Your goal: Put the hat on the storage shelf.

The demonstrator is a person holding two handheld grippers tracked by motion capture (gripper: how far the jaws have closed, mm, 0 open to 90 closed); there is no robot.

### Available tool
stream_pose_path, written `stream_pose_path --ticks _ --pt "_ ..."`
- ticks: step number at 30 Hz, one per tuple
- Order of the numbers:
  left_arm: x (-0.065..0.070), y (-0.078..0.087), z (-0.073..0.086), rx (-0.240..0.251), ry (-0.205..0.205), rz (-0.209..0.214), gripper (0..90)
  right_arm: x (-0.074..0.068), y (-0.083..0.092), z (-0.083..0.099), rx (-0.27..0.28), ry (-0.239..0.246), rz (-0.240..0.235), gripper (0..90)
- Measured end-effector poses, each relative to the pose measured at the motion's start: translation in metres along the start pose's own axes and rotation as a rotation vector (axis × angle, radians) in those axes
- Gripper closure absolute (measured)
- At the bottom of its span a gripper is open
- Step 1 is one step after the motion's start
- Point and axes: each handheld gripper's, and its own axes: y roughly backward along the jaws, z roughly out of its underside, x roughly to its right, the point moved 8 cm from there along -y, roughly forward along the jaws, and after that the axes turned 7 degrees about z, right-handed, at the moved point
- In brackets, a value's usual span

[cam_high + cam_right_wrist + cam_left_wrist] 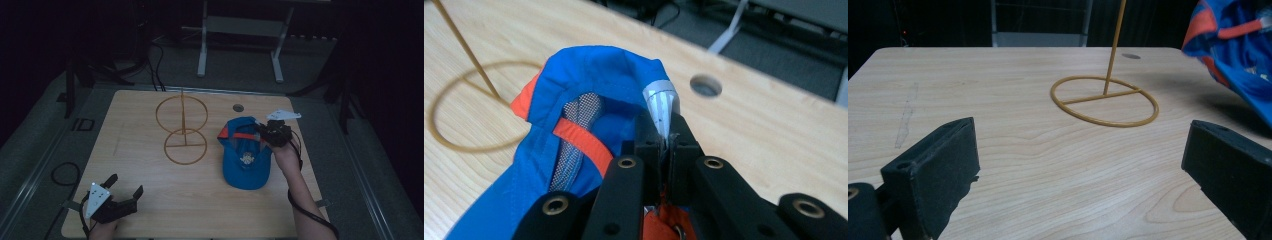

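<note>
Cap [246,159] rear edge pinched in right tongs [663,131], its brim hidden; left tongs [124,186] gape empty

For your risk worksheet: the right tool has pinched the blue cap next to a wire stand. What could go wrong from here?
1. The right tool grips the cap only by a thin edge; it may slip out.
2. The wire stand looks light; a swinging cap could topple it.
3. The left tool is open and far off, so cannot steady either.
</note>
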Motion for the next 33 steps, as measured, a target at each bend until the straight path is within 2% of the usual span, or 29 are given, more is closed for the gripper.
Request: stream_pose_path --ticks 3,4,6,9,11,15,19,23,31,33 --pt "0.001 0.0 -0.001 -0.006 0.014 0.004 2.2 -0.003 0.015 -0.011 0.039 0.015 0.008 86.7" --pt "0.001 0.0 -0.001 -0.006 0.014 0.004 2.2 -0.003 0.015 -0.011 0.039 0.015 0.008 86.7" --pt "0.002 0.0 -0.001 -0.021 0.036 0.023 2.2 -0.006 0.031 -0.022 0.086 0.025 0.009 86.6" --pt "0.005 0.001 -0.003 -0.052 0.008 0.018 2.2 -0.009 0.046 -0.03 0.123 0.037 0.002 86.6" --pt "0.009 0.0 -0.006 -0.062 0.009 0.019 2.2 -0.011 0.055 -0.034 0.145 0.048 -0.004 86.6" --pt "0.019 0.001 -0.015 -0.068 0.014 0.054 2.2 -0.015 0.072 -0.04 0.175 0.052 -0.022 86.7" --pt "0.03 0.001 -0.025 -0.066 0.042 0.118 2.2 -0.018 0.086 -0.043 0.191 0.072 -0.016 86.7" --pt "0.046 0.002 -0.039 -0.072 0.015 0.17 2.2 -0.021 0.097 -0.043 0.211 0.067 -0.021 86.7" --pt "0.078 -0.008 -0.072 -0.097 -0.027 0.232 2.3 -0.029 0.113 -0.046 0.231 0.066 -0.026 86.7" --pt "0.086 -0.013 -0.081 -0.099 -0.045 0.249 2.3 -0.034 0.118 -0.048 0.242 0.064 -0.049 86.7"
